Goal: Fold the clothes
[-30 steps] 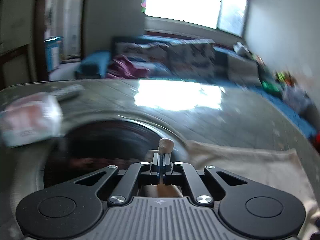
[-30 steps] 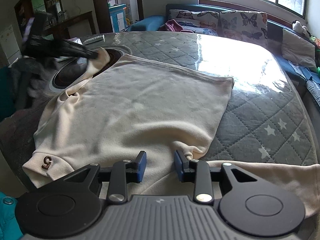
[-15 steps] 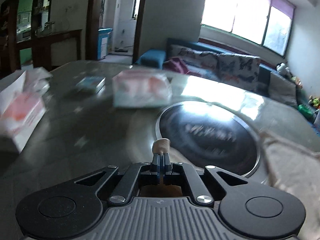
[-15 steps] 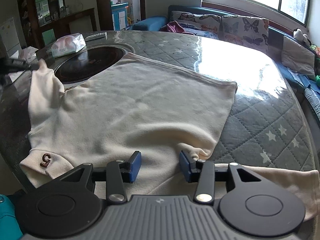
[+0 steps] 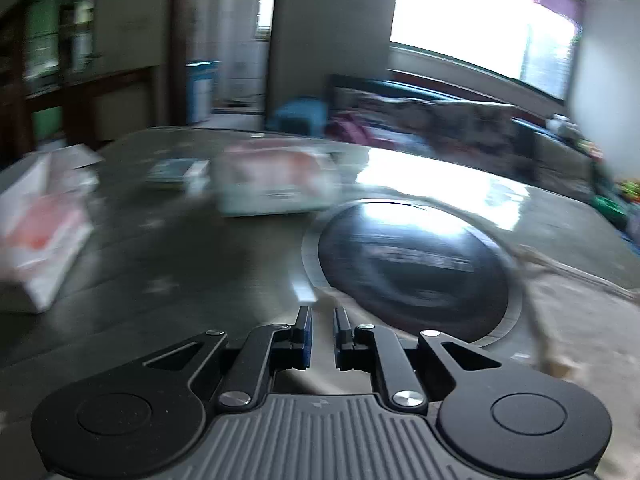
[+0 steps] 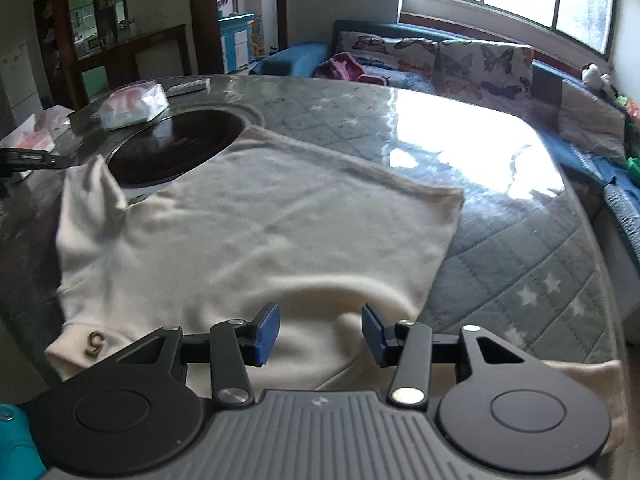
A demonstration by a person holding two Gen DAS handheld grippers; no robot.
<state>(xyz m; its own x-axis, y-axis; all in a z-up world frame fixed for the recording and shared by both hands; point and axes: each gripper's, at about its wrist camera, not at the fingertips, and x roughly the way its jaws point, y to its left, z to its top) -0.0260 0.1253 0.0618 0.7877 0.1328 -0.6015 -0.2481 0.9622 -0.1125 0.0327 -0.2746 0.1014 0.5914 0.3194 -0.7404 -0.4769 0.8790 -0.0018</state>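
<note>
A cream sweater [image 6: 260, 216] lies spread flat on the round table, with a brown "5" patch [image 6: 95, 343] near its front left corner. Its left sleeve [image 6: 94, 196] lies stretched out toward the left. My right gripper [image 6: 320, 332] is open and empty, low over the sweater's near edge. My left gripper [image 5: 320, 332] is open a little and empty; in the right wrist view it shows at the far left [image 6: 60, 159], just off the sleeve tip. The sweater's edge [image 5: 560, 320] shows blurred at the right of the left wrist view.
A dark round cooktop [image 6: 176, 144] is set in the table [image 6: 520, 240], partly under the sweater. Tissue packs [image 6: 132, 106] [image 6: 36, 136] and a remote [image 6: 188, 87] lie at the far left. A sofa with butterfly cushions [image 6: 440, 64] stands behind the table.
My left gripper has pulled the sleeve out to the left, opened and let it go. The sleeve now lies on the table. My right gripper has opened wider.
</note>
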